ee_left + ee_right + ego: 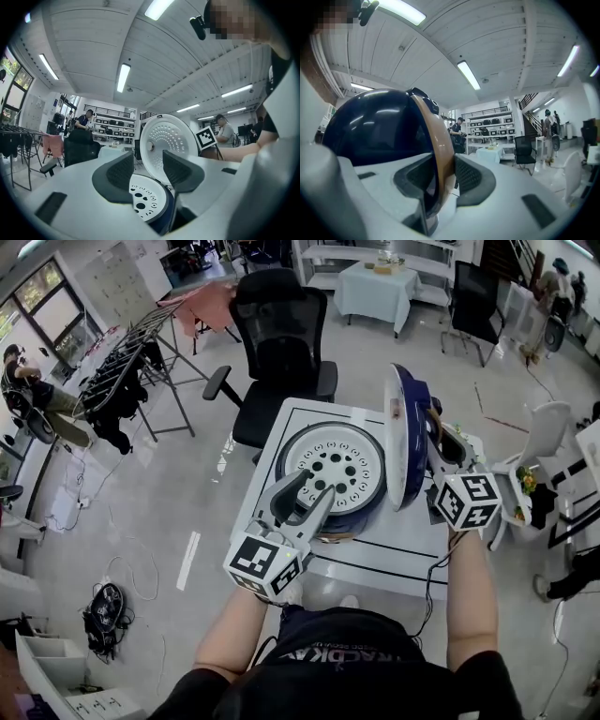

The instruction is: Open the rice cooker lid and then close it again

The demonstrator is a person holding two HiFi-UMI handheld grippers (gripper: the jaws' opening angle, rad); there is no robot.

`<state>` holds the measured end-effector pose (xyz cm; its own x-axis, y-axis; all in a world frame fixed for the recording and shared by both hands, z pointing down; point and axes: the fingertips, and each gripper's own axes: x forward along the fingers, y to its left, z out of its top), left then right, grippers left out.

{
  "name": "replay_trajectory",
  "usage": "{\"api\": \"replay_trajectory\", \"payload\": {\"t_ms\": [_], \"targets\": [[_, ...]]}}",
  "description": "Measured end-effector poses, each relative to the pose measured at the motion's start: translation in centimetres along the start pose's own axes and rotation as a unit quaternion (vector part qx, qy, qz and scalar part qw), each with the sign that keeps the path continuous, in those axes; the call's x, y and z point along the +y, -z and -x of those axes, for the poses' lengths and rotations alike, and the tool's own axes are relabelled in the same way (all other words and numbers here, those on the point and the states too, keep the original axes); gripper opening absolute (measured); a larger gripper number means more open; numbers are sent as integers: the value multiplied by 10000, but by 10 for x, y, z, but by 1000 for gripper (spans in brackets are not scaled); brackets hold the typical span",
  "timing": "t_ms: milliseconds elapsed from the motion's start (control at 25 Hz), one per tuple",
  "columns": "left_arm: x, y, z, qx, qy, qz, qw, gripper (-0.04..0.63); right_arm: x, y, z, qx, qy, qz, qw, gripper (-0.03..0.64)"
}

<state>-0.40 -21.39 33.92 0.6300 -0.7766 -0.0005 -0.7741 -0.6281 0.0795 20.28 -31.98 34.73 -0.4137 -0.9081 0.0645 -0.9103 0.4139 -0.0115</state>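
The dark blue rice cooker (309, 517) sits on a white table (394, 559), and its perforated inner plate (333, 465) shows from above. Its lid (405, 432) stands upright at the right, white inside (171, 140) and glossy blue outside (370, 126). My right gripper (439, 442) reaches in from the right. In the right gripper view, my right gripper (443, 176) is shut on the lid's tan handle band (436, 140). My left gripper (314, 491) hovers at the cooker's front rim, open and holding nothing. In the left gripper view, my left gripper (147, 164) frames the inner plate (145, 201).
A black office chair (279, 334) stands just behind the table. A clothes rack (131, 371) is at the far left and a cloth-covered table (375, 287) at the back. A white chair (539, 446) and a small stand are at the right. Cables lie on the floor.
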Motion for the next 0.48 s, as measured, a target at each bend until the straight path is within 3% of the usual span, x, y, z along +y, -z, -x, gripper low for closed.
{"api": "replay_trajectory", "payload": {"t_ms": [280,480], "targets": [[19,0,15,1,-77,123,9999,186,19,-8,-9,119,162,514,9985,127],[29,-4,24,-18,-123,98,9999,186,42,-12,-17,252,229,1160,9927,129]]}}
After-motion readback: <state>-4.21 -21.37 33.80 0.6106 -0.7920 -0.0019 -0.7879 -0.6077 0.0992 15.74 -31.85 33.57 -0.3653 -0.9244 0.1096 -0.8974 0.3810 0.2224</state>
